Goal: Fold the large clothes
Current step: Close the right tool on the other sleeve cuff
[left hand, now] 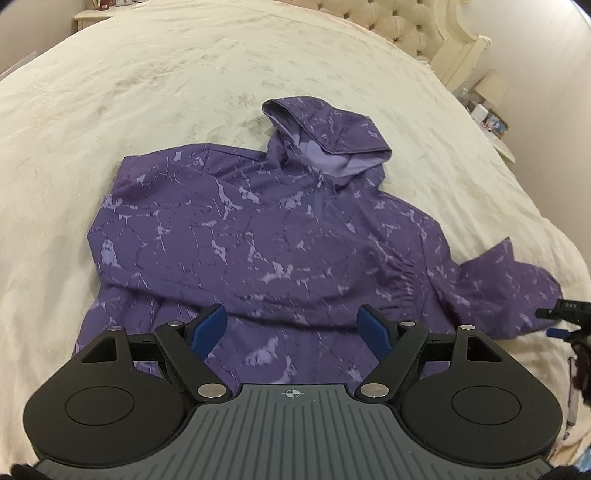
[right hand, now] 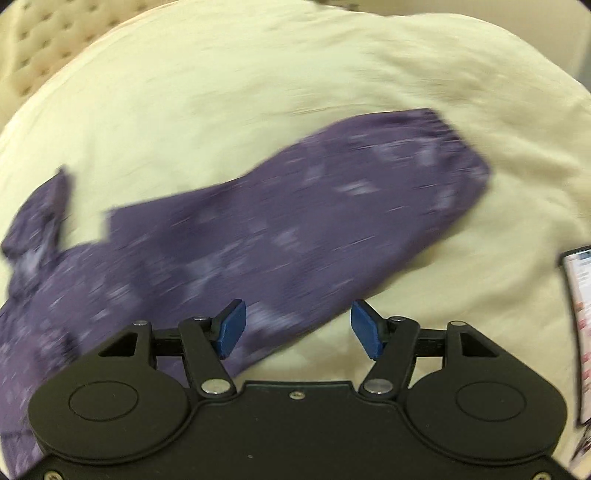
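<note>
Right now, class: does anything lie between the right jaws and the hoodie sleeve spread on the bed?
Nothing visible does. The right gripper hangs over the purple sleeve with its jaws apart, only air between them. The cream bedspread around the sleeve is bare.

Purple sleeve (right hand: 295, 221) on cream bedspread (right hand: 258, 92)

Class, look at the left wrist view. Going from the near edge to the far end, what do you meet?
Left tongs → hoodie body → hood → bare bedspread → headboard.
</note>
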Tool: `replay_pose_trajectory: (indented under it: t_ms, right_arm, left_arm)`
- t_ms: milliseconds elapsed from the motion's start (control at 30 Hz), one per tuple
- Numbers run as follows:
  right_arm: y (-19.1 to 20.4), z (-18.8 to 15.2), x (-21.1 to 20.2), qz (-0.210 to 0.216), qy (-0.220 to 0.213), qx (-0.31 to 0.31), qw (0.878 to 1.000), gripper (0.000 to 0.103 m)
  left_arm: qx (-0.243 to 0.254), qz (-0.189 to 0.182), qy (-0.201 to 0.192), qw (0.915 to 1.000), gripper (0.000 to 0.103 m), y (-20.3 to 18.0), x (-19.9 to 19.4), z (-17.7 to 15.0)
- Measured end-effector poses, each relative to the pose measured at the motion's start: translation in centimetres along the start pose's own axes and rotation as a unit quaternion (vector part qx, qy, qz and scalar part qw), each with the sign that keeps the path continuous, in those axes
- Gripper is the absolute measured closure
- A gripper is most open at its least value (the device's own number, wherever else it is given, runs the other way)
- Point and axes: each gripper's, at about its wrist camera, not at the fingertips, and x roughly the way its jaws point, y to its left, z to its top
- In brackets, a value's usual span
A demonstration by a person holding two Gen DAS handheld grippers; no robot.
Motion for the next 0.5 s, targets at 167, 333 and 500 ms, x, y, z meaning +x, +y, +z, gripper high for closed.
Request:
replay_pose_trajectory:
  t_ms: [167,333,500]
  right_arm:
    - [-3.6,1.5,1.9,-0.014,0.0,0.066,0.998,0.032]
    - [-5.5,2.2,3.1,-0.005,-0.01,0.122,0.993,0.03]
    - [-5.5,2.7,2.4,-0.004,-0.035,0.131,0.991,0.085]
  left_arm:
    - [0.005,0.015,0.002,0.9999,0.026,-1.0,-0.6,-0.6]
    - [0.011,0.027,0.006,0.9996,0.026,-1.3,-0.6,-0.7]
    - [0.017,0.026,0.013,0.9994,0.026,-1.5,0.0,-0.5]
